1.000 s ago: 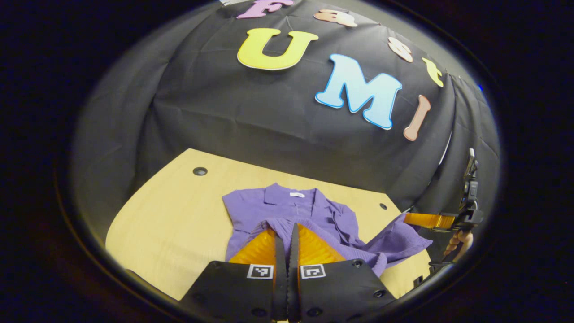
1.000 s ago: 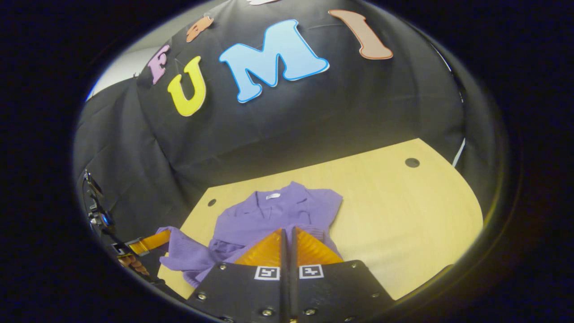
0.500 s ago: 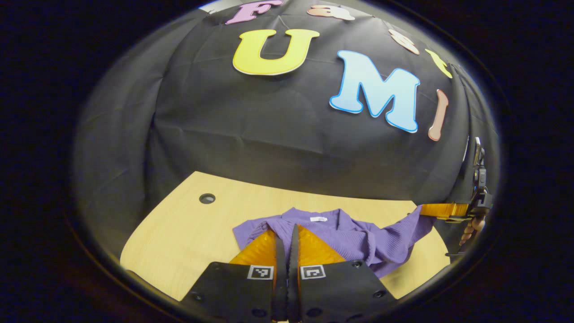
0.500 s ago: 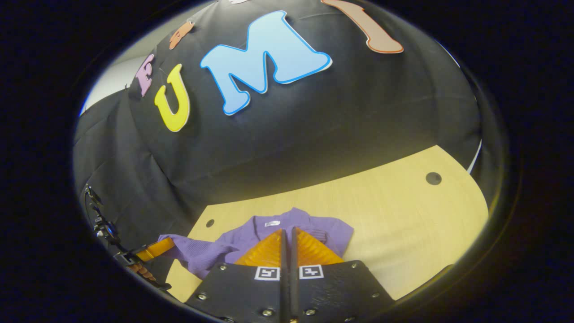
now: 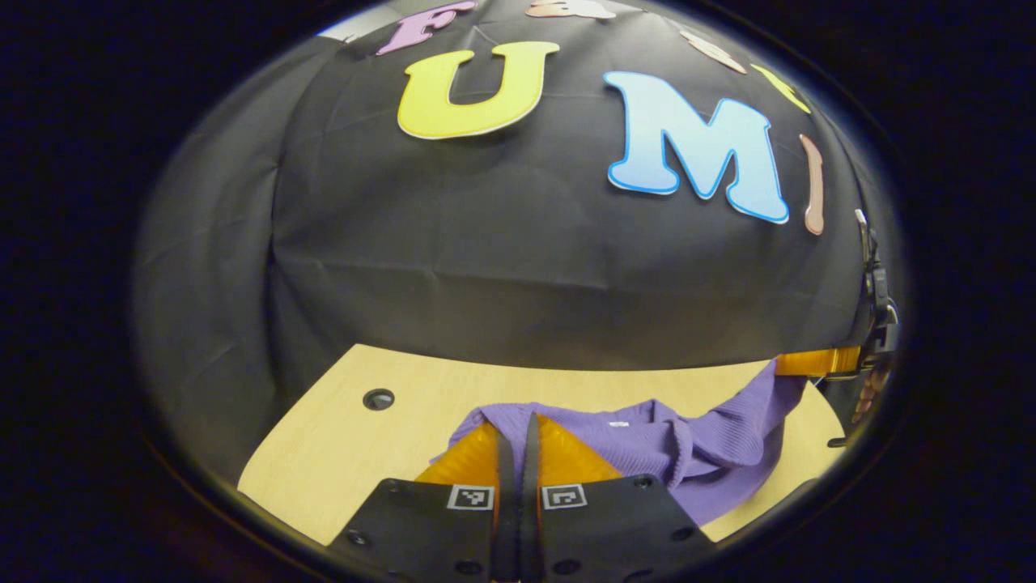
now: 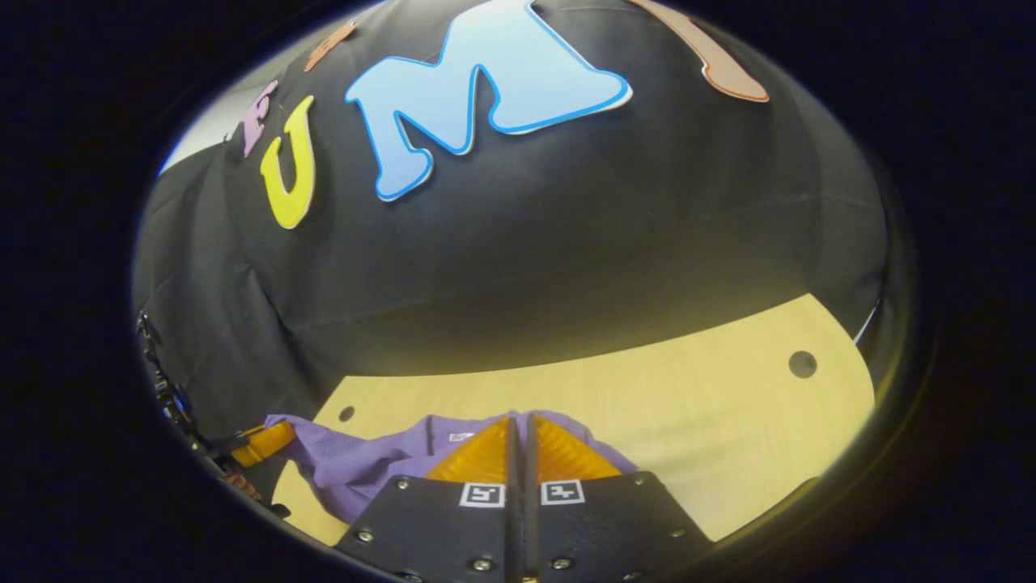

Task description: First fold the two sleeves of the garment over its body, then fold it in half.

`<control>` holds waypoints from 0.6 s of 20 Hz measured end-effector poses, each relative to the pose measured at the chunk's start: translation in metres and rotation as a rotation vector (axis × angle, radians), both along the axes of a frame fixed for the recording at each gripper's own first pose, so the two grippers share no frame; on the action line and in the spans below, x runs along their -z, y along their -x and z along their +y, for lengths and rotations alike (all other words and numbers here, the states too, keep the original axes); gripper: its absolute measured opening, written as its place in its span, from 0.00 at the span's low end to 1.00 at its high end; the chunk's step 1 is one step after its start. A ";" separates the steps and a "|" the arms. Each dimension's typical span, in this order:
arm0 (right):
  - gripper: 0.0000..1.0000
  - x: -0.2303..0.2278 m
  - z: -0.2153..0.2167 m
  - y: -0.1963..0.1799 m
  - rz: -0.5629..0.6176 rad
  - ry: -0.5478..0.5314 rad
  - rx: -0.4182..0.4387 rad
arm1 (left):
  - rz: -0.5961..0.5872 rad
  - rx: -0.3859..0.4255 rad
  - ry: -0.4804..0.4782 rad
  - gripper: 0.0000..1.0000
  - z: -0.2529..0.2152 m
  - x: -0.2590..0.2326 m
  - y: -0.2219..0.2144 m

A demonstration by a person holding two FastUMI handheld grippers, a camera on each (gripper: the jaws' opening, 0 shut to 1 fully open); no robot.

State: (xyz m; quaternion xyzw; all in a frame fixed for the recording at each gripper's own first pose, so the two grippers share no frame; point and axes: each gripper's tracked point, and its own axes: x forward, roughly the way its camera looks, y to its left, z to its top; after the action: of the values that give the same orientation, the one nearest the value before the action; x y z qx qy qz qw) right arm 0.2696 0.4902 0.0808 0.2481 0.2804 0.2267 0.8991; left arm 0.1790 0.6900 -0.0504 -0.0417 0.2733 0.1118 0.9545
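A purple knit garment (image 5: pixel 688 445) lies on the light wooden table (image 5: pixel 364 453), its collar end toward the black wall. My left gripper (image 5: pixel 518 429) is shut on the garment's near hem, orange fingers pressed together with purple cloth at their tips. At the right edge of the left gripper view, the right gripper (image 5: pixel 817 361) holds the other corner lifted, cloth hanging from it. In the right gripper view my right gripper (image 6: pixel 518 429) is shut on the garment (image 6: pixel 364 470), and the left gripper (image 6: pixel 263 441) shows at the far left with cloth in it.
The table has round cable holes (image 5: pixel 378 398) (image 6: pixel 802 363) near its corners. The black cloth wall (image 5: pixel 518 267) rises right behind the table's far edge. Bare wood (image 6: pixel 712 437) spreads to the right of the garment in the right gripper view.
Both grippers have carried the near hem forward toward the collar and the wall. The garment now looks shorter and lower in both views, and more of the body is covered.
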 end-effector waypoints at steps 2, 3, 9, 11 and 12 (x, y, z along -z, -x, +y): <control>0.02 0.012 0.003 -0.006 0.008 0.028 0.010 | 0.002 -0.016 -0.006 0.07 0.002 0.010 -0.006; 0.01 0.019 0.003 -0.008 0.015 0.048 0.014 | 0.009 -0.027 -0.017 0.07 0.004 0.015 -0.009; 0.02 0.045 0.005 -0.010 0.022 0.140 0.002 | 0.047 -0.053 -0.065 0.13 -0.003 0.038 -0.017; 0.04 0.047 0.007 -0.008 0.011 0.166 -0.012 | 0.053 -0.054 -0.063 0.17 -0.007 0.039 -0.017; 0.05 0.046 0.010 -0.006 0.005 0.176 -0.027 | 0.052 -0.057 -0.066 0.31 -0.009 0.038 -0.017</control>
State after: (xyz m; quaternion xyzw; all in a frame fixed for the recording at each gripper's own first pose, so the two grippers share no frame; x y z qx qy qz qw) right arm 0.2751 0.5000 0.0343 0.1650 0.3046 0.2127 0.9136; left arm 0.1959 0.6809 -0.0883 -0.0150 0.2931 0.1488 0.9443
